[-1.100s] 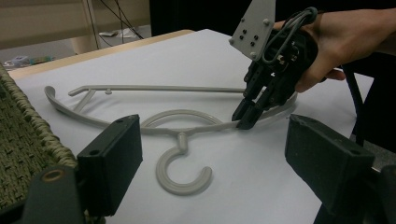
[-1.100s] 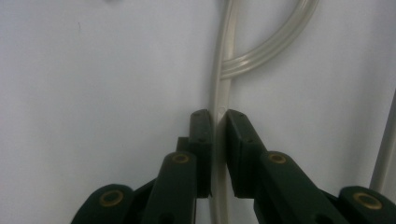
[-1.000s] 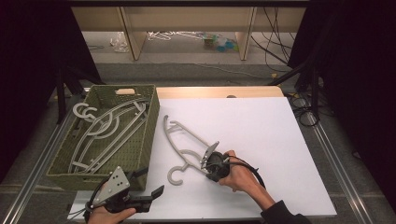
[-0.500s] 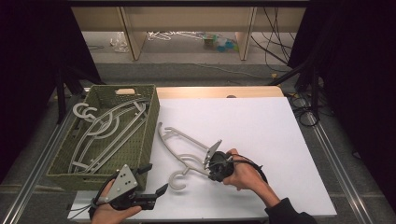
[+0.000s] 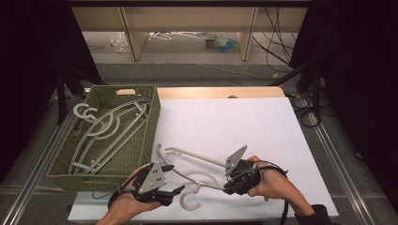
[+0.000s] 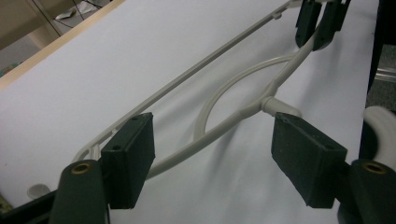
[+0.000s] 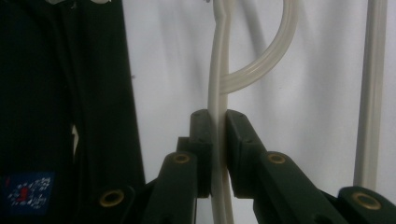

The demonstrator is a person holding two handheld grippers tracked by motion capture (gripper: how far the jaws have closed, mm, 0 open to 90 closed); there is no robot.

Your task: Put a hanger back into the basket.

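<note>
**Hanger lifted off the table, second gripper closing in**

Since a second ago I have swung the white hanger (image 5: 187, 161) toward the green basket (image 5: 141, 154): its far tip now lies close by the basket's near corner, where before it lay nearer the middle of the table (image 5: 244, 122). My left gripper (image 5: 174, 191) has come up from the table's front edge to the hanger's neck, and its jaws have just been closing; they are still well apart, the hanger's arm running between them with neither pad on it yet.

My right gripper (image 5: 231, 183) is clamped tight on one thin arm of the hanger; in the right gripper view (image 7: 218, 140) the pads squeeze the strip from both sides. The hook (image 5: 190, 202) hangs off toward my edge of the table, and the straight bar (image 6: 205, 63) runs along the white surface.

To do this well, I judge I should close the left jaws on the arm just short of the neck joint (image 6: 271, 103), square to the strip so it does not twist out. Then both grippers ought to rise together, keep the hanger level, and tip it over the basket wall so it lands on the hangers (image 5: 101, 133) already inside. The hook could catch on the rim, so I would lead with the far tip.

I can read no brand or label; a small blue patch (image 7: 27, 191) on dark cloth in the right gripper view is too blurred.
</note>
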